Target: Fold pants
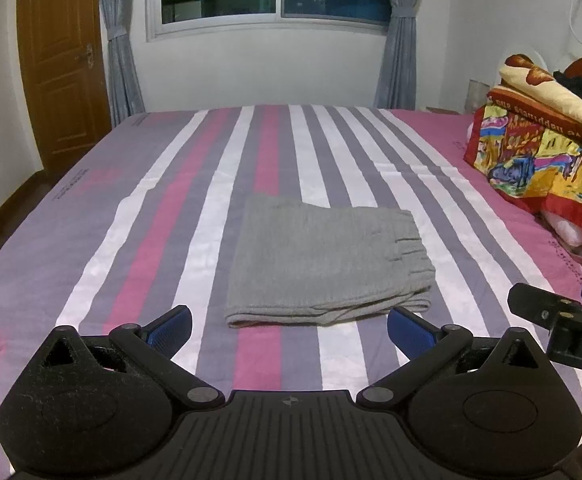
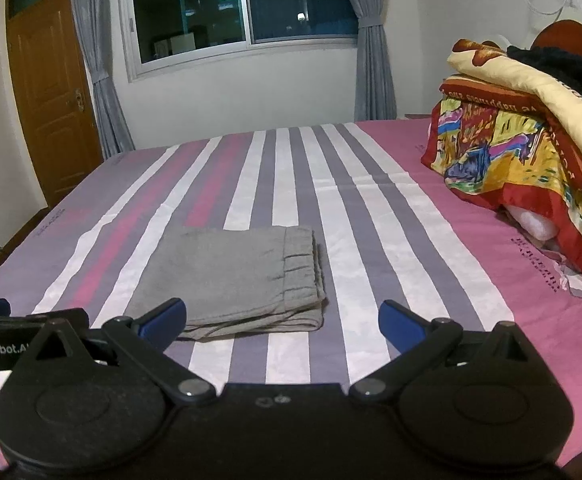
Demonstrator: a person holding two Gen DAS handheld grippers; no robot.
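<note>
L gripper [image 1: 289, 326] jaws wide, empty, folded pants [image 1: 327, 260] on bed [image 1: 163, 200]

Pants [image 1: 323, 264] plain grey; bed sheet [image 1: 195, 200] striped purple, white, pink, with a solid pink band on the right. Folded quilt [image 1: 539, 152] multicolour print in yellow, red, blue with a cream layer on top; curtains [image 1: 121, 60] grey-blue, door [image 1: 57, 64] brown wood. Both grippers black, blue finger pads [image 1: 171, 326].
</note>
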